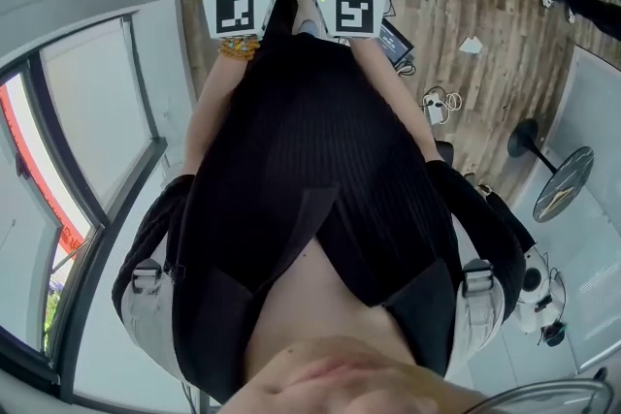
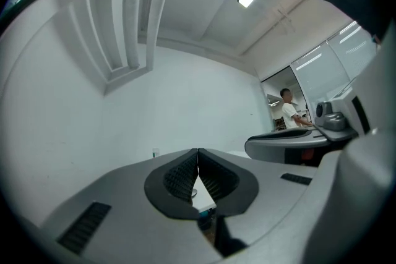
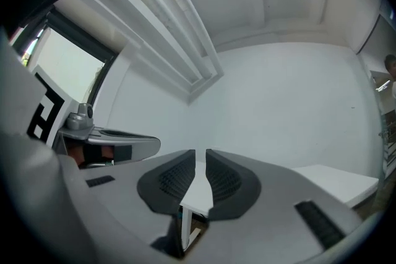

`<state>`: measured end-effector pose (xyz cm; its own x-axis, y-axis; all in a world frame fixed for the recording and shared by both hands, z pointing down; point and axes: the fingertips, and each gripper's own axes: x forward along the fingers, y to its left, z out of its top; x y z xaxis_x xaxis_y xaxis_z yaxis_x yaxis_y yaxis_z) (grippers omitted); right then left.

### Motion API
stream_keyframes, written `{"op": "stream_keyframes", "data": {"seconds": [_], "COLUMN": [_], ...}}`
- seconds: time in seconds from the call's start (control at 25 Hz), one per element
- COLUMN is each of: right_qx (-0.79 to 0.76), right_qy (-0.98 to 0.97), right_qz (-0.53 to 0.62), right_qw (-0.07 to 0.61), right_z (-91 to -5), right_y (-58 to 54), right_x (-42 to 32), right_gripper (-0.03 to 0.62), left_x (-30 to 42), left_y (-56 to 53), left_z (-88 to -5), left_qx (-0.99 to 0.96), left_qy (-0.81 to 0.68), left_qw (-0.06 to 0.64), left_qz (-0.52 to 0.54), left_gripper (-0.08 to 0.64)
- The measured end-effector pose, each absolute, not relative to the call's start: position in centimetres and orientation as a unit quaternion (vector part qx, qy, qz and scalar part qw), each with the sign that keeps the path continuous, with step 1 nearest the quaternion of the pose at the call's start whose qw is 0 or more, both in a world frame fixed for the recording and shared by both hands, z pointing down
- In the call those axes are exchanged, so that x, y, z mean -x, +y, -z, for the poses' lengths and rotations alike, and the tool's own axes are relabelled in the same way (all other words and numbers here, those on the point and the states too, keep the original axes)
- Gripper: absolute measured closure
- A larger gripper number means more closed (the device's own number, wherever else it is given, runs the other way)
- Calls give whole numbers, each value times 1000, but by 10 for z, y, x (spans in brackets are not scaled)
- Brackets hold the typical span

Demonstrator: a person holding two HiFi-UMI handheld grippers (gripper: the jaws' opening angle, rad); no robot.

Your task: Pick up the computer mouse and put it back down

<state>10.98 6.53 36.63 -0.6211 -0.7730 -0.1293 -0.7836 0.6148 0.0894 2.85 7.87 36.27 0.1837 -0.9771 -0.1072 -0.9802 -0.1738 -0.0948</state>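
Both were held level before the person's black-clad torso point(image 1: 310, 160), seemingly just carried: grey-jawed left gripper point(image 2: 198, 161) closed on nothing, grey-jawed right gripper point(image 3: 201, 161) 1 slit apart, empty. The computer mouse appeared in no view.

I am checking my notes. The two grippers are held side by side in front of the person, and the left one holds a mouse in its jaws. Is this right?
Not quite. The left gripper holds nothing: the left gripper view shows its jaws shut on each other, with nothing between. It does sit beside the right gripper, in front of the person.
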Motion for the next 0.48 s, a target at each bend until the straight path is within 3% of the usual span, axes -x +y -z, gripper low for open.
{"op": "stream_keyframes", "data": {"seconds": [0.48], "right_qx": [420], "right_qy": [902], "right_qz": [-102], "right_qw": [7], "right_z": [-374], "right_y": [115], "right_x": [-120], "right_gripper": [566], "left_x": [-62], "left_y": [125], "left_z": [-379], "left_qx": [775], "left_qy": [628], "left_qw": [70], "left_qz": [-13], "left_gripper": [546]}}
